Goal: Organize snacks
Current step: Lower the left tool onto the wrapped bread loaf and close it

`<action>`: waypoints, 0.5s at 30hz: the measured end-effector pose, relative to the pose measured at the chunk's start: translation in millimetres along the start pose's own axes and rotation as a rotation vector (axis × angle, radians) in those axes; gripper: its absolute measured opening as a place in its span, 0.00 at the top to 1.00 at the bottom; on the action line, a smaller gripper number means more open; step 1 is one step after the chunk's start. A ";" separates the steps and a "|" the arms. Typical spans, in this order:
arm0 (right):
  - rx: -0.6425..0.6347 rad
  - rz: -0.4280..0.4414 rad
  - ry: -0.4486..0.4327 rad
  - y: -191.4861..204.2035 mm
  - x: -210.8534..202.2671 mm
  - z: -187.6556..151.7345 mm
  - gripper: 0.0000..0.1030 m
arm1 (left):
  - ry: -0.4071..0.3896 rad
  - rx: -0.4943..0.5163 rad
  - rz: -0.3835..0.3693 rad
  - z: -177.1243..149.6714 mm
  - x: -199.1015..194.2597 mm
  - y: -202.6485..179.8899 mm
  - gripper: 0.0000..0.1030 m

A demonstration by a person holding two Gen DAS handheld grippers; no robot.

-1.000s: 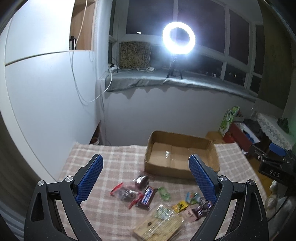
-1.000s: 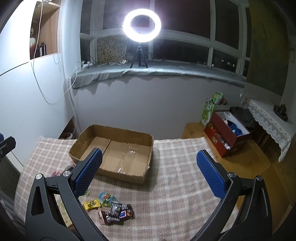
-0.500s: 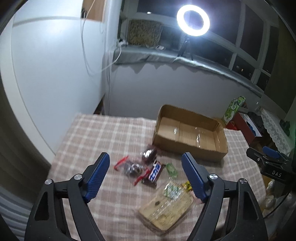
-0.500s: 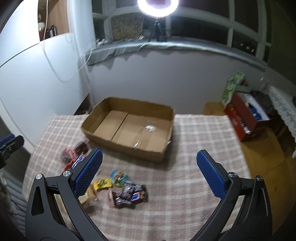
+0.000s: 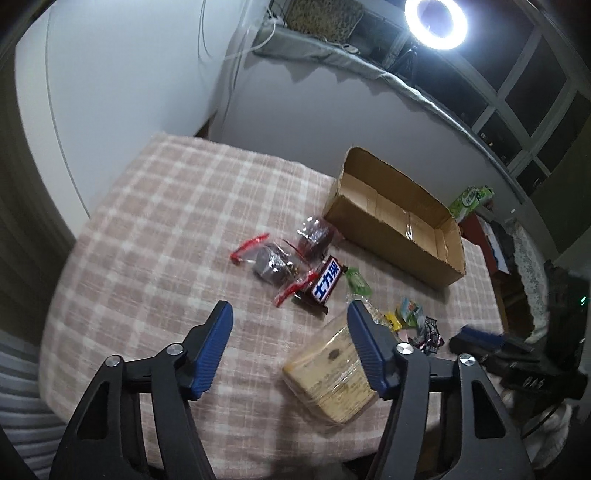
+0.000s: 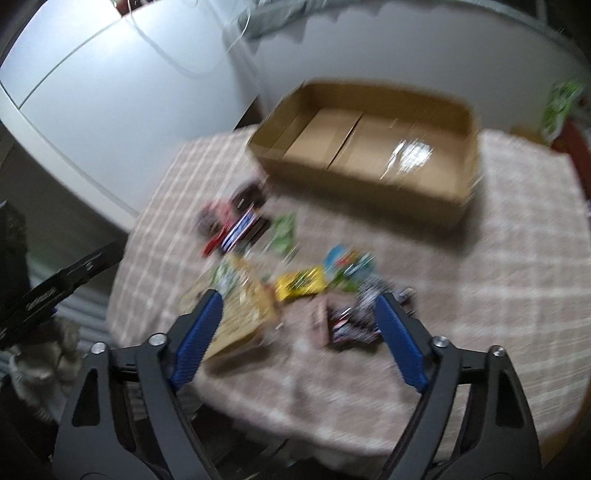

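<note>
**Both grippers over the snack pile, jaws narrowing on nothing**

The left gripper (image 5: 288, 308) tilts down over the checked tablecloth (image 5: 155, 229), blue pads apart and closing, and between them there is only bare cloth. Nothing is gripped. Its right-hand finger (image 5: 364, 347) overlaps the top corner of the big clear-wrapped cracker pack (image 5: 328, 384) in this view; whether it touches the wrapper cannot be told.

Just beyond the fingertips lies the first cluster: a dark chocolate bar (image 5: 325, 280) with white lettering on blue, two clear bags with red seals (image 5: 275, 260) beside it, and a small green sachet (image 5: 357, 282) to its right. Further right, small packets in yellow, blue-green and black (image 5: 417, 323) bunch together near the table edge.

The open cardboard box (image 5: 399, 236) sits at the far side of the table, past the snacks, and it holds nothing that can be seen.

The right wrist view is smeared by motion blur. The right gripper (image 6: 297, 308) also points down, jaws fairly wide and closing, with nothing pressed between the pads. Below them are the pinkish packet and the dark wrappers (image 6: 351, 321), with the yellow packet (image 6: 301, 284) just past them and the cracker pack under the left-hand finger (image 6: 199, 328). The box stands well behind, near the wall.

The ring light (image 5: 436, 22) glares at the window.
</note>
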State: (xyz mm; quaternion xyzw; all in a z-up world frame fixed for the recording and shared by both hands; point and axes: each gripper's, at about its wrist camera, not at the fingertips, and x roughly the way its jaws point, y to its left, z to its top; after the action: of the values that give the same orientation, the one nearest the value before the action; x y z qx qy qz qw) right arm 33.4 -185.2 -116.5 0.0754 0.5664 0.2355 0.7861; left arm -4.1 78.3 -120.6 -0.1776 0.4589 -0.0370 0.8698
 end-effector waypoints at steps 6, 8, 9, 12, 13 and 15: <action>0.020 0.125 0.116 9.8 29.9 -13.3 0.44 | 0.102 0.004 -0.097 -0.8 26.3 -1.1 0.40; 0.012 0.154 0.141 14.5 35.4 -17.3 0.53 | 0.127 0.025 -0.109 -1.7 33.2 -5.9 0.43; 0.009 0.165 0.153 16.9 36.8 -18.2 0.55 | 0.149 0.041 -0.123 -3.0 38.1 -8.9 0.45; 0.011 0.194 0.178 22.1 45.4 -21.2 0.64 | 0.196 0.065 -0.134 -5.4 50.5 -11.0 0.46; 0.012 0.199 0.181 24.0 48.6 -21.2 0.68 | 0.209 0.062 -0.138 -6.3 54.3 -10.2 0.48; 0.007 0.194 0.176 26.1 50.3 -20.3 0.70 | 0.247 0.050 -0.162 -8.7 63.2 -7.3 0.59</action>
State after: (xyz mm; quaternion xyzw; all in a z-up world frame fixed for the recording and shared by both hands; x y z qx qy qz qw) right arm 19.7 -142.4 -156.5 0.1116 0.6241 0.3141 0.7067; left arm 26.0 54.7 -172.1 -0.1866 0.5454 -0.1401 0.8051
